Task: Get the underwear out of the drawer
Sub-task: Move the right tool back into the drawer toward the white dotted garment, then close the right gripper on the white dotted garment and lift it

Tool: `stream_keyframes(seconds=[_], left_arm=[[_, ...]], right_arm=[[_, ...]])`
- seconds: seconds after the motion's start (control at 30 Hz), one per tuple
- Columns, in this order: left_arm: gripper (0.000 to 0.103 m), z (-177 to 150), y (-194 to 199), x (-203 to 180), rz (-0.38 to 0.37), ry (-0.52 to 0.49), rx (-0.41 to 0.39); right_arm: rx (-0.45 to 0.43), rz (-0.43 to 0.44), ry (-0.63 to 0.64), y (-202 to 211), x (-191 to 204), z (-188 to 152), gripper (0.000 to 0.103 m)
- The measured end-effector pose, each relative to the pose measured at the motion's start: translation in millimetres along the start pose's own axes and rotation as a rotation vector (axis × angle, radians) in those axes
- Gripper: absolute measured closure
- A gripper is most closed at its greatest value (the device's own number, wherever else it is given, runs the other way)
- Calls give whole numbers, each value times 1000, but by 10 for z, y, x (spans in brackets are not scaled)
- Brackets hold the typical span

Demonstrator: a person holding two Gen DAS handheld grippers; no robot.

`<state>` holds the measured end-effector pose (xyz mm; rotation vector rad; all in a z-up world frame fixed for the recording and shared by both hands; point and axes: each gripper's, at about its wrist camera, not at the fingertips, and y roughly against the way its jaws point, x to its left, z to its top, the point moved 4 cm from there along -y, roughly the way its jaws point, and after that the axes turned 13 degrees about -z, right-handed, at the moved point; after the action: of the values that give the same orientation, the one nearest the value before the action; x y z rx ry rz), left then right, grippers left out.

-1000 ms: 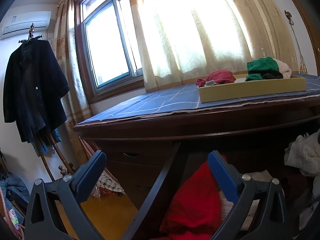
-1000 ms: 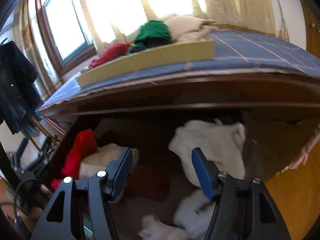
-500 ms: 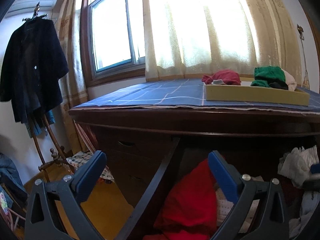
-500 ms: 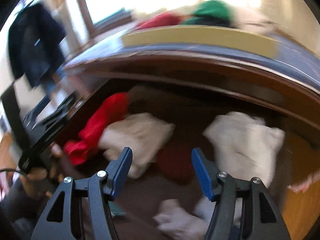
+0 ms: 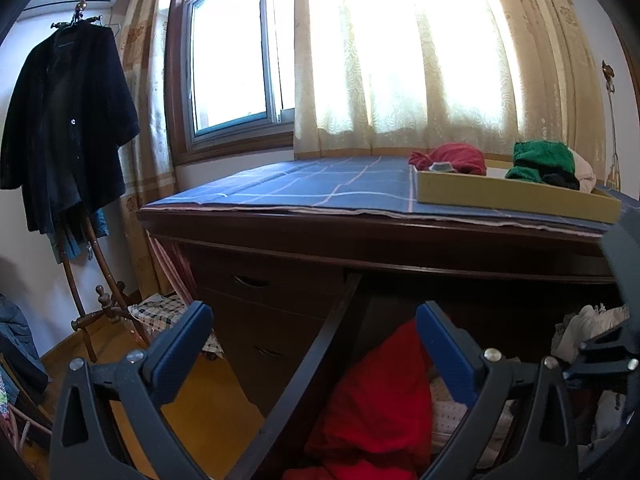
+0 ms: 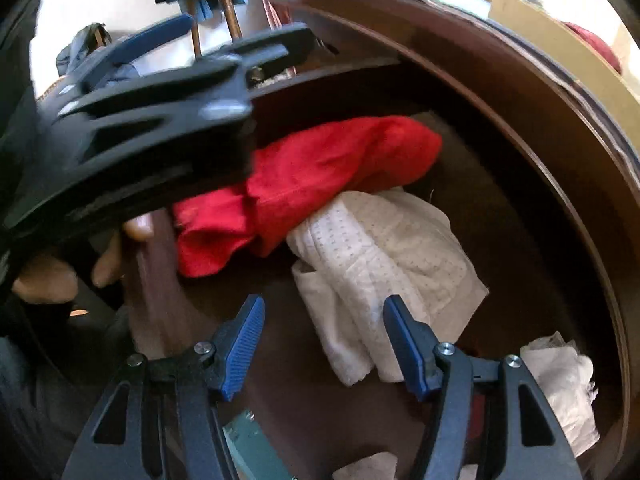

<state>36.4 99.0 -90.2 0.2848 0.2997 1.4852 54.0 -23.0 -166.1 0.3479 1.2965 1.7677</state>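
Red underwear (image 6: 320, 184) lies bunched in the open drawer (image 6: 520, 208), toward its left end as the right wrist cam sees it, one edge draped over a white dotted garment (image 6: 384, 264) that sits just beside it, mid-drawer. A 2nd crumpled white piece (image 6: 560, 384) lies well apart at the drawer's right end; more white cloth shows at the bottom edge of that view. In the left wrist cam the same red underwear (image 5: 380, 400) fills the drawer's near corner, w/ the dotted white fabric (image 5: 452, 416) tucked right of it.

Right gripper (image 6: 324, 344) points steeply down into the drawer, jaws about halfway apart, nothing between the blue pads; the white dotted garment's lower end sits just beyond the gap, not touched. Left gripper (image 5: 316, 344) is roughly level, jaws spread wide & empty, straddling the drawer's side wall (image 5: 320, 352). From the right cam it appears as a blurred black frame (image 6: 160, 92) above the red underwear, w/ a hand (image 6: 80, 264) behind it.

Further out: dark wooden dresser (image 5: 280, 280) w/ blue checked cloth (image 5: 320, 184) on top, a yellow tray (image 5: 512, 196) on that holding red (image 5: 452, 158), green (image 5: 540, 160) & pale clothes. Behind, curtain (image 5: 420, 60) & window (image 5: 232, 52); at left a dark coat (image 5: 64, 120) on a wooden stand.
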Motion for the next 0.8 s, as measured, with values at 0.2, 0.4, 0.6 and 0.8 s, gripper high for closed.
stream_keyframes(seconds=[0.2,0.4,0.6,0.8], left_arm=[[0,-38,-33,10,6,12,-7],[0,-29,10,-14,12,5,-6],[0,-32,11,-53,35,-23,-4],[0,-29,30,-114,60,-69,-7]], right_arm=[[34,51,19,-52,-100,13,39],[65,-76,101,-244,-210,78,39],[30,30,130,-364,-143,123,29],[-1,42,101,-414,-209,97,26]])
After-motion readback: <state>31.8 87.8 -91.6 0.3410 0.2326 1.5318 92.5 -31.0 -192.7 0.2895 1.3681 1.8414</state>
